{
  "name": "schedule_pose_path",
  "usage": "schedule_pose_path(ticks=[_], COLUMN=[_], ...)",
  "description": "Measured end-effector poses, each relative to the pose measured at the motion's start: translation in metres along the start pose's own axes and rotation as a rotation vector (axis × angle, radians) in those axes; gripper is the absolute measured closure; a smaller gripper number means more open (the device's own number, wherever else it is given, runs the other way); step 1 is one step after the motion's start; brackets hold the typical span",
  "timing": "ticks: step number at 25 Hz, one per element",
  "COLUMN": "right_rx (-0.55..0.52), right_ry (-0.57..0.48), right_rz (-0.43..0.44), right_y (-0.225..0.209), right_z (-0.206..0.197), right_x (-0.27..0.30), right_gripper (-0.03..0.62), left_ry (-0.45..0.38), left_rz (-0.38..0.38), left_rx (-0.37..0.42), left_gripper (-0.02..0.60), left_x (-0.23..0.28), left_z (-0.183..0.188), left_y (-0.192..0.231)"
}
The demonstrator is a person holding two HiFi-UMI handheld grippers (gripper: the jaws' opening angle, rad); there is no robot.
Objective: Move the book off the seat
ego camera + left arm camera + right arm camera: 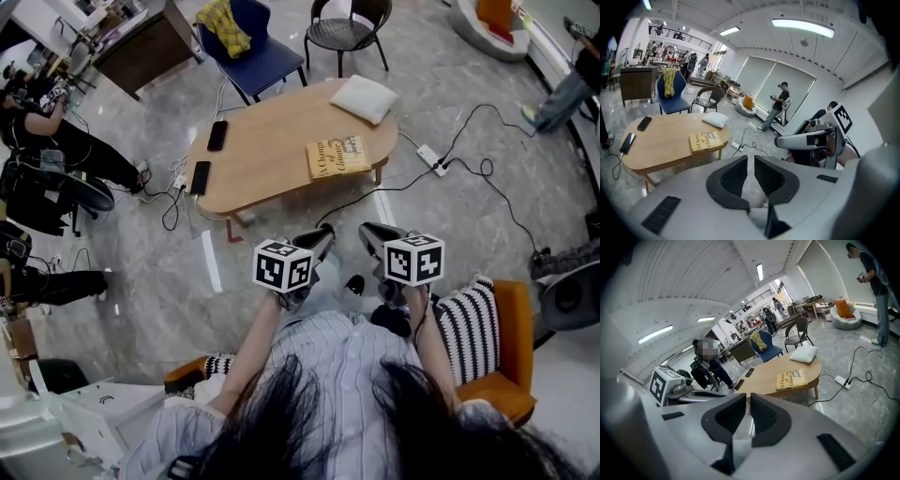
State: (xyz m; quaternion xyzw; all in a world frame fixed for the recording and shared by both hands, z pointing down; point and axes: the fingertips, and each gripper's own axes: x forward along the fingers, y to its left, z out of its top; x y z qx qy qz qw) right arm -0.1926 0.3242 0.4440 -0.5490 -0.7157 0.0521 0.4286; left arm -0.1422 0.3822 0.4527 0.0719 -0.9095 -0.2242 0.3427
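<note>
Since the book [338, 156] already lies flat on the wooden table [262, 141], beside a white cushion [365, 97], I judge it off the seat. It looks light, fairly stiff and slick-covered, so I'd pinch its spine edge. The yellow cover reads "A Change of Climate". The left gripper [750, 161] and right gripper [747, 401], 2 in all, are nearly closed, holding nothing.

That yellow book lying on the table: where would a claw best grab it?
The book lies flat and closed by the table rim nearest the seated person. Probably pinch that long edge across its thickness, coming in low from the person's side; lying flat, it offers no other hold.
</note>
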Motion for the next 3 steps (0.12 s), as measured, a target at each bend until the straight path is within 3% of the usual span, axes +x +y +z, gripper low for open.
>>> schedule_pose_path(ticks=[3], right_rx=[-0.005], right_ry=[-0.017], right_rz=[-0.006], right_y=[-0.0035], right_z=[0.0064], right_x=[-0.0020], right_gripper=[0.556], left_ry=[-0.002], left_rz=[0.007], left_rx=[0.011], left_gripper=[0.526], left_x=[-0.0011], left_z=[0.0011], left_y=[0.0013])
